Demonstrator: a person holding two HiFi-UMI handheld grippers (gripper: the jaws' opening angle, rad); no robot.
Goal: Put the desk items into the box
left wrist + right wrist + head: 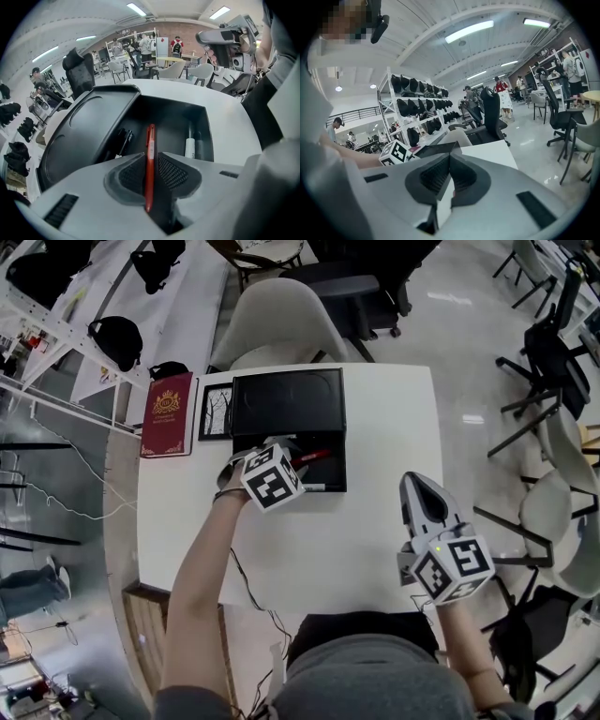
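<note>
1. Left gripper [151, 155] pointed down into the open black box [173, 117]. Its jaws were slightly apart, with the red pen [149, 164] between them, against one pad and a gap on the other side.
2. A white marker [190, 146] and black pens [123, 141] lay in the box.
3. Right gripper [450, 157] had its jaws pressed together with nothing between them, at the white table's [375, 521] near right edge, well apart from the box.
4. A maroon book [169, 414] and a framed picture [216, 412] lay left of the box.

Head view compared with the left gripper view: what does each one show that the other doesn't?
Only the head view: a dark red book with a gold emblem and a small framed picture beside the open black box. Only the left gripper view: the left gripper's jaws standing apart around the thin red pen, and a black pen at the box's left wall. Both: box, red pen, white table, right gripper.
</note>
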